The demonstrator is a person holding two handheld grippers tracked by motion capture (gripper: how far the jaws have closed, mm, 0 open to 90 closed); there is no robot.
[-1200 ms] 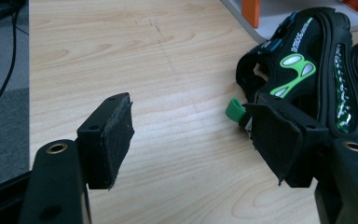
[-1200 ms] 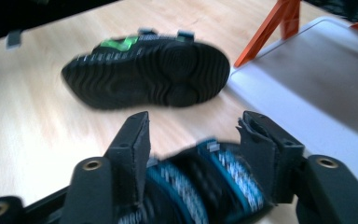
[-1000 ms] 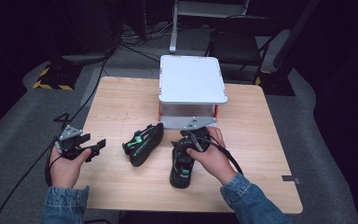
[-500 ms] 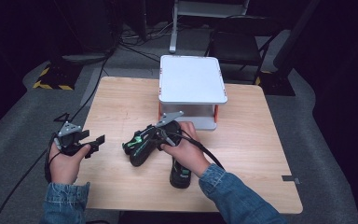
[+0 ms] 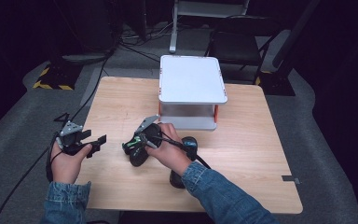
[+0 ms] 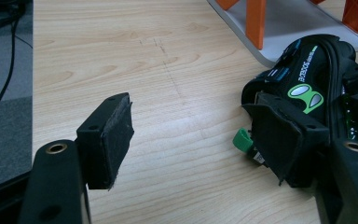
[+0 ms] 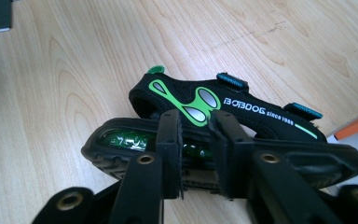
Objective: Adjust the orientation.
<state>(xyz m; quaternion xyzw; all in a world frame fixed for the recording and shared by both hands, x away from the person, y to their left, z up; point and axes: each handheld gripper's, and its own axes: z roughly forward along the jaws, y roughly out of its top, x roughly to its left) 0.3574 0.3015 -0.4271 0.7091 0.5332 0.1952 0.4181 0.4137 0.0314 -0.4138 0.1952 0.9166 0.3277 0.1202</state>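
Two black sandals with green marks lie on the wooden table (image 5: 242, 154). My right gripper (image 5: 138, 140) has come to the left sandal (image 5: 137, 156). In the right gripper view this sandal (image 7: 242, 112) lies on its side, and the right gripper (image 7: 193, 133) stands at its sole edge. Its jaws have just been closing and stand narrow, a strip of the sole between them, with no clear press. The second sandal (image 5: 189, 142) lies partly under the right forearm. My left gripper (image 5: 95, 143) rests open to the left, apart from the sandal (image 6: 303, 79); the left gripper (image 6: 196, 135) holds nothing.
A white two-level stand (image 5: 191, 79) with orange posts (image 6: 256, 18) stands at the table's back middle, just behind the sandals. Cables trail off the table's left edge to the floor. Bare wood lies to the right and at the far left.
My right hand has moved left from the right sandal to the left one and its jaws have narrowed. The right sandal stays where it lay. The left hand has kept still.
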